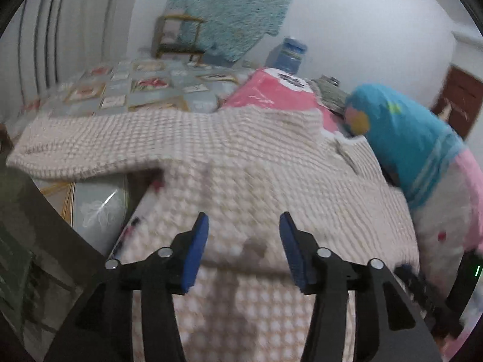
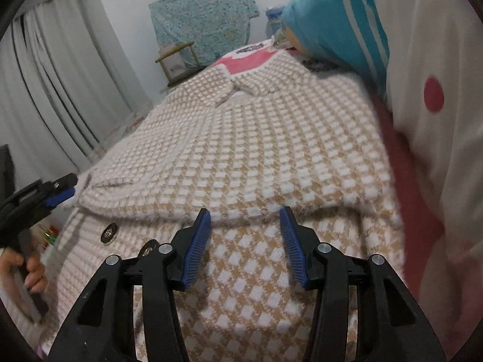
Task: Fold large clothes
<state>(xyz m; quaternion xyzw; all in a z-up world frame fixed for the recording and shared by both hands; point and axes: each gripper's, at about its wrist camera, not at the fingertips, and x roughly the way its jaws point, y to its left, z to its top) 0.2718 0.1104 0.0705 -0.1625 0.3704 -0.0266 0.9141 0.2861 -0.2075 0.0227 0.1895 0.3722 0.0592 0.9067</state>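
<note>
The checked knit jacket (image 2: pixel 241 150), beige and white, lies spread on the bed (image 1: pixel 120 96), with one part folded over, so that a folded edge runs across it just in front of both grippers. Its collar (image 2: pixel 238 86) is at the far end, near a pink cushion (image 2: pixel 250 55), and one sleeve (image 1: pixel 90 147) stretches to the left in the left wrist view. A dark round button (image 2: pixel 109 233) shows on the lower layer at the left. The right gripper (image 2: pixel 244 214) hangs over the folded edge with its blue jaws apart; nothing is pressed between them. The left gripper (image 1: pixel 244 220) is also over the knit, its jaws apart and empty; this view is blurred, so I cannot tell if the tips touch the fabric. In the right wrist view the left gripper appears at the left border, held by a hand (image 2: pixel 30 271). A large plush toy (image 1: pixel 422 166), blue, white and pink, lies just beside the jacket on the right. Behind the bed a turquoise cloth (image 2: pixel 205 21) hangs on the wall, and pale curtains (image 2: pixel 54 90) are at the left.
</note>
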